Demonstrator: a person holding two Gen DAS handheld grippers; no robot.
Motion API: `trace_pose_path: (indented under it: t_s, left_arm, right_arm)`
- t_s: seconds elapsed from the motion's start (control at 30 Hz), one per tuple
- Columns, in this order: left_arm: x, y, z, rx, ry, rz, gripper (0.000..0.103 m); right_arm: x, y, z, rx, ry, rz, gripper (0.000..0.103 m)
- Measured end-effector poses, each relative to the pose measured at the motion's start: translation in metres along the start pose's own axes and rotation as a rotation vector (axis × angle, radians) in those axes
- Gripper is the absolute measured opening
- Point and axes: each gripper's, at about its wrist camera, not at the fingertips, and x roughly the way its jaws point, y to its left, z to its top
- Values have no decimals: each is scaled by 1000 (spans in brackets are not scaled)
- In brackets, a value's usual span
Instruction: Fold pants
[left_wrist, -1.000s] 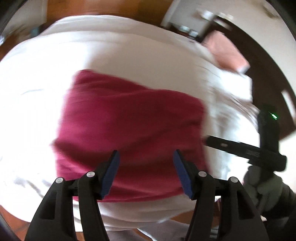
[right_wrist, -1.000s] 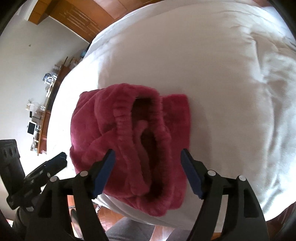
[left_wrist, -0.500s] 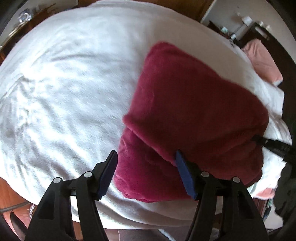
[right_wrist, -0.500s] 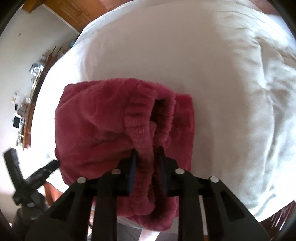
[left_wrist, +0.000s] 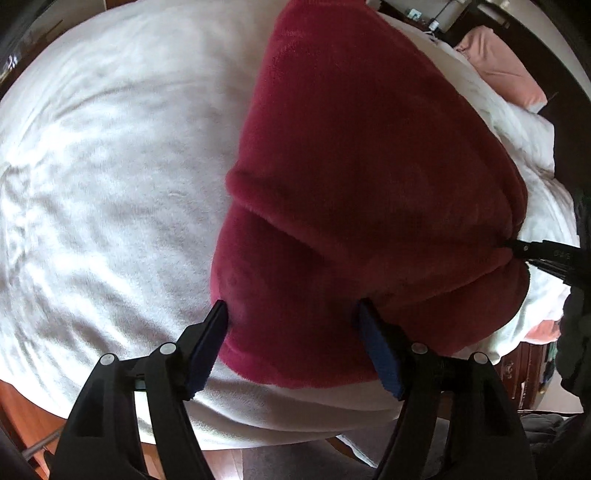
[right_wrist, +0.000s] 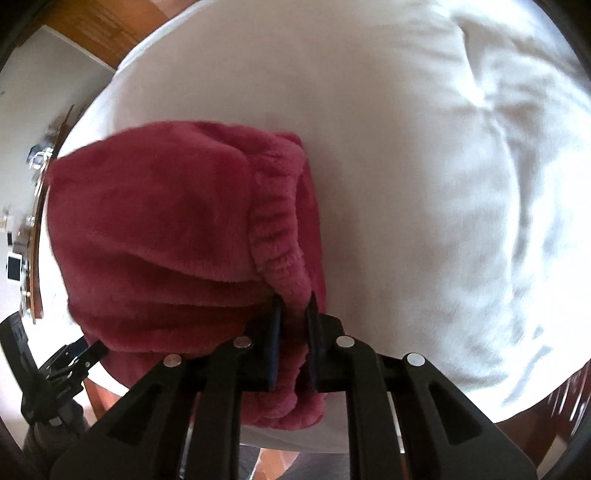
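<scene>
Left wrist view: the left gripper (left_wrist: 291, 343) has its jaws wide apart, straddling the near corner of the red pants (left_wrist: 369, 177), which lie folded on the white bed (left_wrist: 110, 166) from centre to 3 o'clock, a pink pillow (left_wrist: 498, 70) at 1 o'clock. Right wrist view: the right gripper (right_wrist: 293, 332) is clamped on the pants' ribbed waistband (right_wrist: 280, 240), the bundle spreading toward 9 o'clock, the left gripper at 8 o'clock.

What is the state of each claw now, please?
Left claw: open, around the corner of the pants, holding nothing.
Right claw: closed on the waistband of the pants.
</scene>
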Motion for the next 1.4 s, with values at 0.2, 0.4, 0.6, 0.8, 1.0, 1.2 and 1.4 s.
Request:
trace_pose_path:
  t_s: [0.2,0.4,0.6,0.8,1.0,1.2,1.4]
  left_arm:
    - [-10,9,0,-42,-13,-36,70]
    - [-17,23,10,-91,-36,-60,69]
    - [-16,30,12,-98,-47,-53,69]
    - [-4,33,9,-97,-13,-75,70]
    - [-12,38,14,-113,-19,-105,67]
    - [-16,48,20,-156,-43,-162,63]
    - [-13,47,22,-139,-35,-172,63]
  right_arm:
    - [-44,22,12,-85,-122,-81,39]
    - [-81,77,10,-283,-295,-166,39]
    - [-32,81,20,-235,-157,-66,38]
    - [22,43,47,-131,-64,-73,33]
    - [16,73,54,-191,-70,-152,33]
    - [-30,135,59,-333,-193,-158,37]
    - [-6,232,83,-469,-191,-17,58]
